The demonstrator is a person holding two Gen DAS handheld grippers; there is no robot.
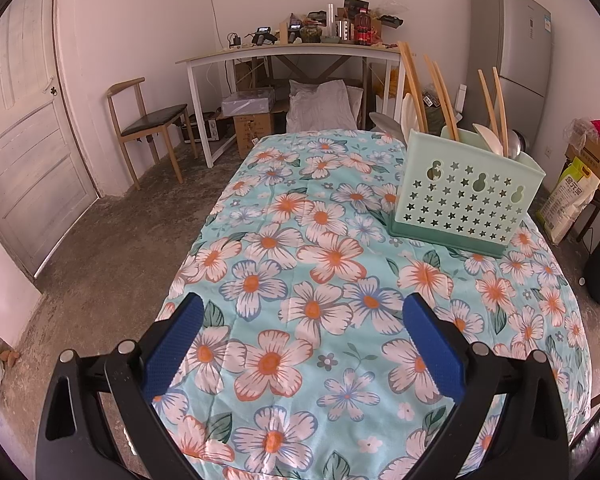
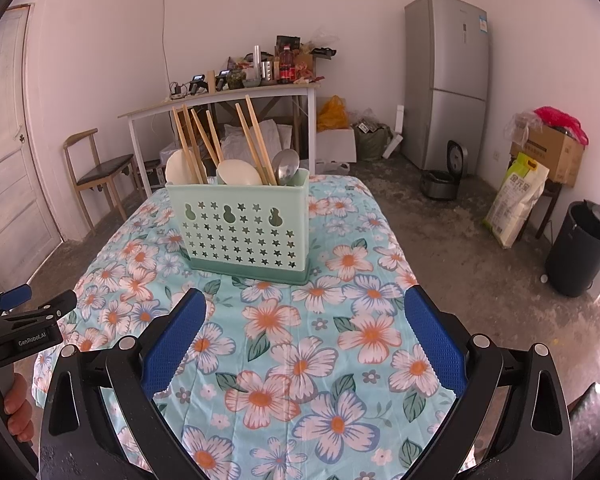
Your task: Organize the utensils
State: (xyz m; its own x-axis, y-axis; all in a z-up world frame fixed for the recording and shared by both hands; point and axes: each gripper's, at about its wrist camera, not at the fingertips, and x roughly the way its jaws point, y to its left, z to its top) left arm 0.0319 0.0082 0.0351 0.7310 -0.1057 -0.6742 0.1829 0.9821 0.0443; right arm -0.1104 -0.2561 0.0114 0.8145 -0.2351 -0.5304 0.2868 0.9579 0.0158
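A mint-green utensil holder (image 2: 242, 228) with star cut-outs stands on the floral tablecloth (image 2: 300, 360). It holds several wooden chopsticks (image 2: 256, 142), white spoons (image 2: 239, 172) and a metal spoon (image 2: 286, 166), all upright. In the left wrist view the holder (image 1: 466, 196) is at the right, with chopsticks (image 1: 412, 84) and spoons (image 1: 488, 136) in it. My left gripper (image 1: 302, 316) is open and empty over the cloth. My right gripper (image 2: 306, 312) is open and empty, just short of the holder. The left gripper also shows at the left edge of the right wrist view (image 2: 20, 308).
A wooden chair (image 1: 148, 128) and a door (image 1: 24, 128) are at the left. A cluttered white desk (image 1: 292, 48) stands behind the table. A fridge (image 2: 446, 80), a rice bag (image 2: 516, 200) and a black bin (image 2: 580, 248) are at the right.
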